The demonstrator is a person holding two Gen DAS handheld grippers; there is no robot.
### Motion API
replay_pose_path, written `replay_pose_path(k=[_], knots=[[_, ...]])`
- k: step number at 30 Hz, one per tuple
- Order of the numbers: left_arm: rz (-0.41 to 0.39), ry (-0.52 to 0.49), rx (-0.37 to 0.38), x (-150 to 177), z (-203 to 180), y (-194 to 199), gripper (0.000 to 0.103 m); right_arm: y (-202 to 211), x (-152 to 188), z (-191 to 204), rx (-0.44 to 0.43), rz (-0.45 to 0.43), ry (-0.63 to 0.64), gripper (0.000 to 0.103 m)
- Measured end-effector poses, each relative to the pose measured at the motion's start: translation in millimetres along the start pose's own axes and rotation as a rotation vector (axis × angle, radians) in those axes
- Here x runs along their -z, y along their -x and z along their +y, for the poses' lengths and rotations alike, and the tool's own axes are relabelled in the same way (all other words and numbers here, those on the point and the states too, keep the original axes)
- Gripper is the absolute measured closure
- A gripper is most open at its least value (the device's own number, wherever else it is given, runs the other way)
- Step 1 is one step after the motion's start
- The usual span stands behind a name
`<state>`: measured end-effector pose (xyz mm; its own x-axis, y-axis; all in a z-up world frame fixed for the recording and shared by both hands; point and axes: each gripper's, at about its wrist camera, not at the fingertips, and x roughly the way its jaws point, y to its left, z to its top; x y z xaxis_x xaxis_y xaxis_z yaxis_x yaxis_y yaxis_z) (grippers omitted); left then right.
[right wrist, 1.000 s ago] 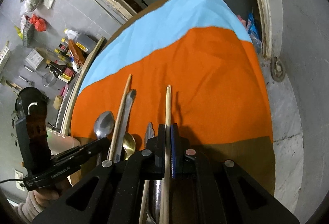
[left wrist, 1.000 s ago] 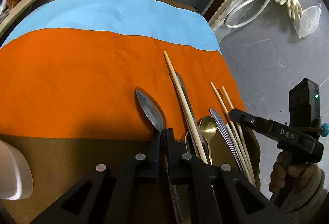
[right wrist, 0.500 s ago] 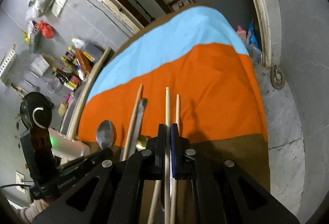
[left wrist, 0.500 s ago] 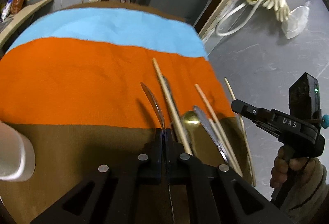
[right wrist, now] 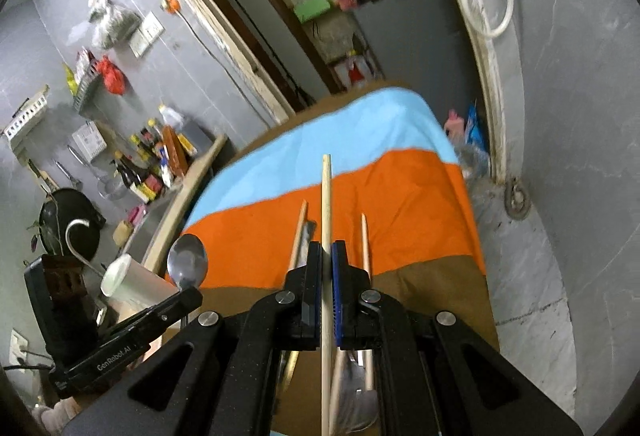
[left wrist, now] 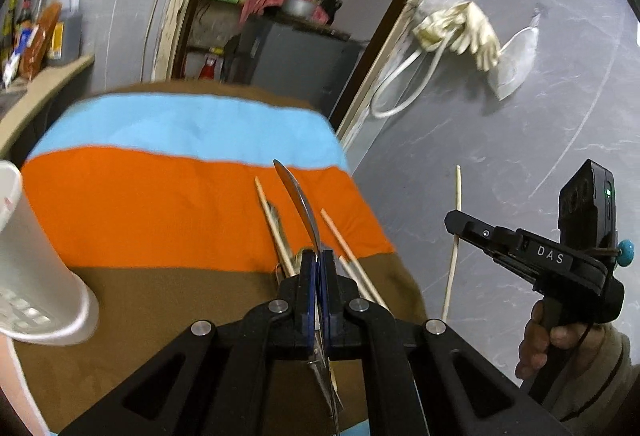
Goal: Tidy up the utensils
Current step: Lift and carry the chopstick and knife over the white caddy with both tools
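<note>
Now a spoon is pinched in the left hand-held gripper at frame centre, and a chopstick is clamped in the right hand-held gripper, both lifted above the counter. Each should be kept upright and lowered tip-first into the white cup at lower left. Open room lies over the orange cloth; its right edge drops away.

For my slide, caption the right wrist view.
Right gripper lifts a chopstick above the striped cloth.
</note>
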<state>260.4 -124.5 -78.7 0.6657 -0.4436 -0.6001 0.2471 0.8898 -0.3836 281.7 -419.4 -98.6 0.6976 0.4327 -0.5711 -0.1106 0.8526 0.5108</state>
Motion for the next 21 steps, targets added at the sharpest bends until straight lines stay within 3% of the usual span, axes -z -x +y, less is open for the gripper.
replay_pose_path(k=[7, 12, 21], knots=[[-0.097, -0.007, 0.002, -18, 14, 59, 0.1, 27, -2, 65, -0.01, -0.149, 0.096, 0.099], [-0.18, 0.021, -0.028, -34, 43, 108, 0.1, 35, -9, 129, -0.074, -0.212, 0.184, 0.099], [-0.366, 0.077, -0.188, -68, 134, 180, 0.1, 20, -5, 227, -0.2, -0.259, 0.29, 0.099]])
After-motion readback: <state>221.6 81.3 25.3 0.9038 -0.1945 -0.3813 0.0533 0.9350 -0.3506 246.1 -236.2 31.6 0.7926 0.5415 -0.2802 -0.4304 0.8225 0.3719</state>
